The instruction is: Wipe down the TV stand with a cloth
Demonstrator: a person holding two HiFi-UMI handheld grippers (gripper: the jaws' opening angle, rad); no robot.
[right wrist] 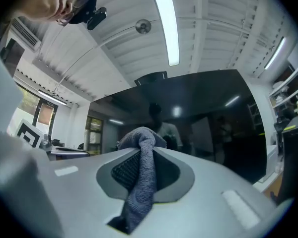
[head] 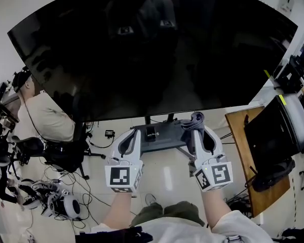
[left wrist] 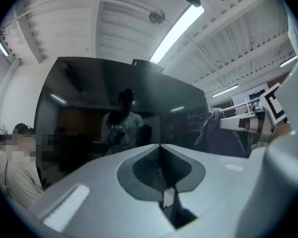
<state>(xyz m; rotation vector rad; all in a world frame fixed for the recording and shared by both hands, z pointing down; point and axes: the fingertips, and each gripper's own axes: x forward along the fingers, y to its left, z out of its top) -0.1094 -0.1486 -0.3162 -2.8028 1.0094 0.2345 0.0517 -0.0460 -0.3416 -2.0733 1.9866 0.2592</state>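
Closest in the head view is the person's pale sleeve (head: 229,226) at the bottom edge, and ahead of it both arms reach toward a large black TV (head: 152,49) that fills the far half of the scene. At left, the left gripper (head: 136,131) points toward the lower edge of the screen. At right, the right gripper (head: 196,129) does the same, with a grey cloth (head: 196,118) bunched at its tip just below the screen. Between the two tips lies the dark TV stand (head: 159,135), on the pale floor under the screen; whether the cloth touches it cannot be told. Far left, a seated person (head: 49,118) in a light shirt sits beside tangled cables (head: 50,199). At right stands a wooden table (head: 245,158) carrying a dark monitor (head: 276,130). From the left gripper view, the left tool's jaws are pressed together with nothing between them; the screen rises beyond them, and the cloth shows at the right edge on the other tool. From the right gripper view, the right tool's jaws pinch the cloth, which runs down the seam between them and bulges in a knot above the tips, with the TV behind and a long ceiling lamp (right wrist: 166,26) overhead.
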